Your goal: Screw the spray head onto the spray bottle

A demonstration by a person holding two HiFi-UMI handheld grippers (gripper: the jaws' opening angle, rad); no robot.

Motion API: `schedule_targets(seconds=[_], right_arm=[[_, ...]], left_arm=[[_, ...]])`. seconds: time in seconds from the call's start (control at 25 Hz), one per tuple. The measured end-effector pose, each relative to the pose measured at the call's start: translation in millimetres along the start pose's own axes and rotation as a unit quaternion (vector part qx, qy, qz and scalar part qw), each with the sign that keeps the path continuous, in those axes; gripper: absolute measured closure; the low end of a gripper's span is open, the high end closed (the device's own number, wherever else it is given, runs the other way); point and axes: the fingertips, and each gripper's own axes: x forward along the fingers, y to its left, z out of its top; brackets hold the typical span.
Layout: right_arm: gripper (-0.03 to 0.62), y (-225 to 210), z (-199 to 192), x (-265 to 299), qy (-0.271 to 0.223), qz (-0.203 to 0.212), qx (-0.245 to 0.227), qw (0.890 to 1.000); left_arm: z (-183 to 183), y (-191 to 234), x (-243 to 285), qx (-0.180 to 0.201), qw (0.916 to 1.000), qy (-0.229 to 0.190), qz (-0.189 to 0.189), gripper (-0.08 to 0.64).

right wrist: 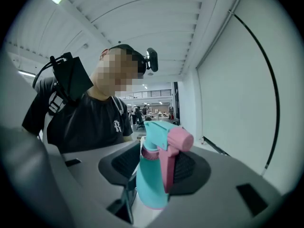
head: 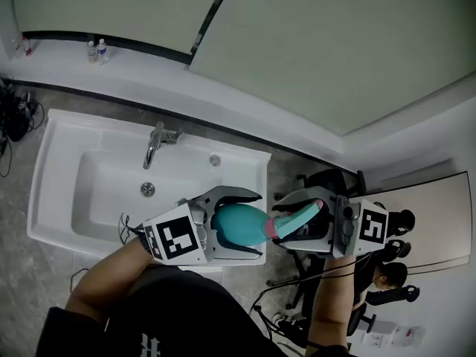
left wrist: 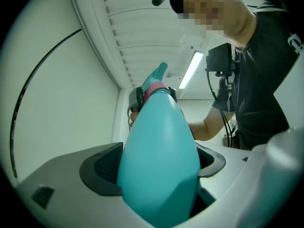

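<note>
A person standing at a white sink (head: 59,125) joins a teal spray bottle (head: 238,225) and its spray head (head: 301,216) in mid-air, a hand-held gripper on each part. The left gripper (head: 256,225) is clamped on the bottle's rounded body, which lies on its side with the neck pointing toward the other hand. The right gripper (head: 281,223) faces it, and its pads appear closed on the spray head, one against the teal shell and the other against the pink trigger. The head sits at the bottle's neck, where a pink collar (left wrist: 154,89) marks the joint. Whether the thread is fully seated cannot be seen.

The likeliest trouble from here is a crooked thread. If the two grippers drift out of line while the head is turned, the collar could bind or ride up on the neck. The bottle's smooth, tapering body could also spin or slide between the left pads under the twist. The pair hangs unsupported just off the sink's near corner, so a lost grip would probably drop it to the floor.
</note>
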Motion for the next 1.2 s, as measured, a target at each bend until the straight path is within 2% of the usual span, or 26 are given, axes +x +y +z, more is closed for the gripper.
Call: schedule_targets(seconds=[0.16,0.2,0.36,0.56,0.76,0.84,0.92,1.0,1.12,1.16,1.2], right_arm=[[0.408,11,-1,7,0.005,0.031,0.005,0.999],[0.454,14,1,8,-0.001,0.035,0.009,0.999],[0.457,12,2,9,-0.001,0.026,0.022,0.999],[0.457,-8,-8,11,0.080,-0.047,0.004,0.996],[0.457,-26,-20,3,0.121,-0.146,0.035,0.981],[0.457,-34,-28,-4,0.133,-0.198,0.068,0.969],[0.457,-47,-33,-10,0.126,-0.250,0.100,0.955],[0.457,-61,-40,-16,0.119,-0.295,0.130,0.939],[0.457,-79,-56,-24,0.119,-0.356,0.174,0.910],[0.457,-82,-60,-25,0.121,-0.374,0.183,0.901],[0.457,-85,-61,-24,0.124,-0.389,0.188,0.893]], left_arm=[[1,-11,2,-0.012,0.9990,-0.010,-0.041,0.138],[3,-13,3,-0.017,0.9985,-0.016,-0.049,0.138],[2,-14,3,-0.027,0.9979,-0.016,-0.056,0.138],[-9,7,0,-0.034,0.9991,0.021,-0.015,0.138],[-17,28,-4,-0.019,0.9958,0.059,0.068,0.138],[-21,40,-7,-0.004,0.9893,0.081,0.121,0.138],[-27,55,-10,0.008,0.9777,0.102,0.184,0.138],[-35,71,-12,0.017,0.9617,0.122,0.245,0.138],[-50,94,-18,0.040,0.9320,0.152,0.327,0.138],[-54,98,-20,0.041,0.9262,0.154,0.341,0.138],[-56,100,-21,0.036,0.9242,0.152,0.348,0.138]])
